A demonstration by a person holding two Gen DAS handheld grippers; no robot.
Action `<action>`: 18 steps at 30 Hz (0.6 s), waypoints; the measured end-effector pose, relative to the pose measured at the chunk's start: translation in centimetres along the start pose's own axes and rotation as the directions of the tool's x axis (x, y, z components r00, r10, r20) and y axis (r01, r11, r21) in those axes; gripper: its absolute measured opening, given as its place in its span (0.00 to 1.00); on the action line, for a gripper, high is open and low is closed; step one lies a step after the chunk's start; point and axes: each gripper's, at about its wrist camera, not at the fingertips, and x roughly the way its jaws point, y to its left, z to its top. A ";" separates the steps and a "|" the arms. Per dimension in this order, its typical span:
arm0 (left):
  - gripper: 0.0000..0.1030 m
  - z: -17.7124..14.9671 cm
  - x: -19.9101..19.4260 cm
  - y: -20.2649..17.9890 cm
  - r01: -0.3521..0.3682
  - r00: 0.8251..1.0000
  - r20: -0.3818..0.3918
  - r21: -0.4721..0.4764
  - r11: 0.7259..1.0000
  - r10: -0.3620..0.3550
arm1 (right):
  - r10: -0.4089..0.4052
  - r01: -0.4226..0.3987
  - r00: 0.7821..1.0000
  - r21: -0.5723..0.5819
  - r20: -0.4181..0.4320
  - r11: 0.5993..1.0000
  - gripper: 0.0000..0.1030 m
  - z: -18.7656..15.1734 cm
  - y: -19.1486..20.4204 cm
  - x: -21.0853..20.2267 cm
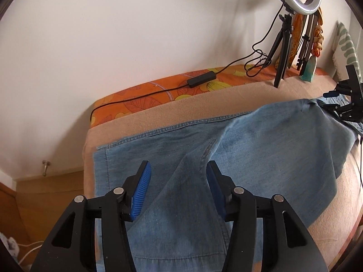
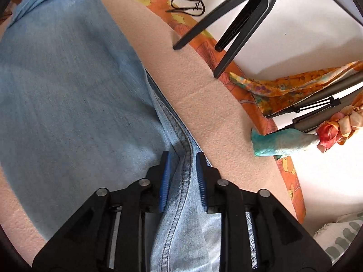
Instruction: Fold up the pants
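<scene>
Denim pants (image 1: 261, 140) lie spread across the beige blanket (image 1: 204, 104) on the bed, hem end near its left edge, other end toward the right. Left gripper (image 1: 177, 170) hovers over the legs, fingers wide apart, nothing between them. Right gripper (image 2: 182, 162) has a stitched seam fold between its blue pads (image 2: 165, 176); a gap shows, can't tell if clamped. Tripod (image 2: 238, 11) stands at the blanket's far edge.
</scene>
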 end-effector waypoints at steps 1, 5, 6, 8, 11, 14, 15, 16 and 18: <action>0.48 -0.3 -0.9 0.4 -0.010 1.000 0.012 0.001 1.000 0.010 | 0.002 -0.002 1.000 0.006 0.030 1.000 0.44 0.2 0.1 -1.2; 0.48 -2.8 -4.0 2.5 -0.046 0.998 0.041 -0.015 0.999 0.047 | 0.071 -0.073 0.981 0.006 0.181 0.997 0.47 1.7 0.9 -6.1; 0.48 -3.6 -4.5 2.9 -0.058 0.997 0.044 -0.026 0.998 0.060 | 0.086 -0.086 0.972 -0.010 0.217 0.996 0.47 2.4 1.5 -7.0; 0.48 -5.6 -5.2 4.0 -0.066 0.997 0.044 -0.065 0.996 0.069 | 0.125 -0.115 0.950 -0.053 0.287 0.992 0.47 4.2 3.3 -8.3; 0.48 -8.6 -5.5 5.1 -0.103 0.994 0.010 -0.094 0.990 0.105 | 0.191 -0.154 0.913 -0.128 0.359 0.980 0.47 7.2 6.5 -9.3; 0.48 -10.9 -5.2 5.9 -0.141 0.990 -0.028 -0.113 0.984 0.138 | 0.260 -0.193 0.881 -0.202 0.395 0.960 0.47 10.2 10.1 -9.3; 0.48 -11.6 -5.1 6.1 -0.148 0.989 -0.038 -0.123 0.981 0.145 | 0.277 -0.198 0.874 -0.227 0.400 0.953 0.47 11.1 11.5 -9.5; 0.48 -12.1 -5.0 6.3 -0.157 0.987 -0.045 -0.133 0.979 0.152 | 0.295 -0.206 0.867 -0.250 0.403 0.946 0.47 11.9 12.7 -9.3; 0.48 -13.0 -4.8 6.7 -0.156 0.987 -0.050 -0.155 0.975 0.150 | 0.336 -0.232 0.849 -0.285 0.408 0.930 0.47 13.4 14.9 -8.8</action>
